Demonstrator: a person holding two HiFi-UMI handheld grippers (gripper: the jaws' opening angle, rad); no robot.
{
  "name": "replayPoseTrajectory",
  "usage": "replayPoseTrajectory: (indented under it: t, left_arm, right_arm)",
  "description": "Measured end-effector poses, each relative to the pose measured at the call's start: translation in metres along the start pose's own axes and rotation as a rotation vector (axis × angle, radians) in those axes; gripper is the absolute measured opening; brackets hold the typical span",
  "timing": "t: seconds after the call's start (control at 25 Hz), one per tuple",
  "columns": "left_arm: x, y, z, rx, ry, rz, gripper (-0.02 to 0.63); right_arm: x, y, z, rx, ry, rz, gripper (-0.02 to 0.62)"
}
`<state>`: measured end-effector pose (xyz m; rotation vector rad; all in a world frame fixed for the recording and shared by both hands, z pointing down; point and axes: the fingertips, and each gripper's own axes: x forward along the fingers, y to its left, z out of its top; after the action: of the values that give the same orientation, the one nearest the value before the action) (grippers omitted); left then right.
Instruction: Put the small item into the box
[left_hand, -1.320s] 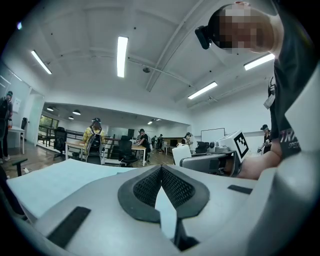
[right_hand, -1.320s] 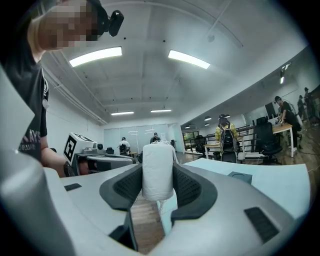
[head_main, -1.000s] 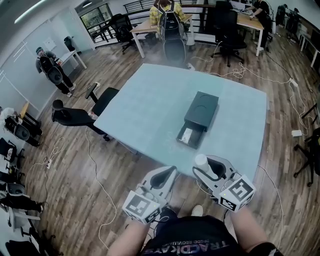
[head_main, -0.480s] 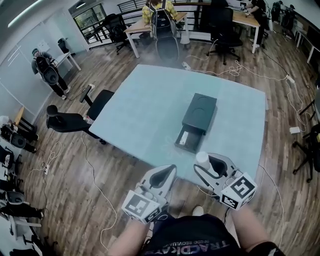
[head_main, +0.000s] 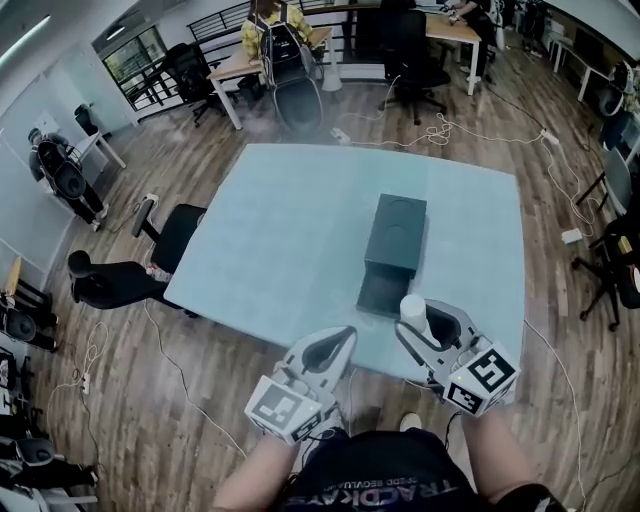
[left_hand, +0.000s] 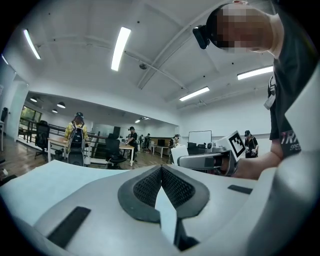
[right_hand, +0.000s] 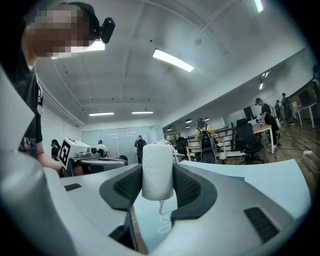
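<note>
A white roll of fabric (head_main: 411, 308) (right_hand: 157, 169) stands upright between the pads of my right gripper (head_main: 417, 316) (right_hand: 157, 176), which is shut on it just above the table's near edge. A loose thread hangs from the roll's bottom. On the pale blue table (head_main: 280, 225) lies a dark box (head_main: 397, 232), with its drawer (head_main: 378, 294) pulled out toward me, just ahead of the roll. My left gripper (head_main: 338, 345) (left_hand: 161, 175) hovers at the near edge beside the right one, its pads meeting at the tips with nothing between them.
Black office chairs (head_main: 178, 232) stand off the table's left side and another chair (head_main: 618, 270) is at the right. Cables trail over the wooden floor (head_main: 470, 135). People sit at desks (head_main: 270, 45) beyond the table's far edge.
The box and table sit nearer in the head view than before. The right gripper with the roll has come closer to the open drawer. Both grippers keep the same jaw state.
</note>
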<state>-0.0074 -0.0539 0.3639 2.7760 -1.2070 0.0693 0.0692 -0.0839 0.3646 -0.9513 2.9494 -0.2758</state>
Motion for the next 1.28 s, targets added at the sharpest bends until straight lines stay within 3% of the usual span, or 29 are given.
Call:
replayPoseTrajectory:
  t: [0.36,0.72,0.96,1.28]
  left_arm:
    - [-0.004,0.054,0.000,-0.008,-0.002,-0.129,0.034]
    - [-0.019,0.073,-0.007,0.012,0.008,-0.269,0.034]
    - [-0.038,0.079,-0.012,0.011,0.011,-0.329,0.034]
    - [-0.048,0.084,-0.012,-0.005,-0.001,-0.352,0.034]
  right_arm:
    - [0.038,0.002,0.003,-0.010,-0.002,-0.155,0.195]
    - [0.056,0.016,0.000,-0.031,0.002,-0.280,0.195]
    - [0.067,0.037,-0.001,-0.048,0.003,-0.334,0.195]
    - [0.077,0.049,-0.006,-0.054,0.037,-0.346,0.195]
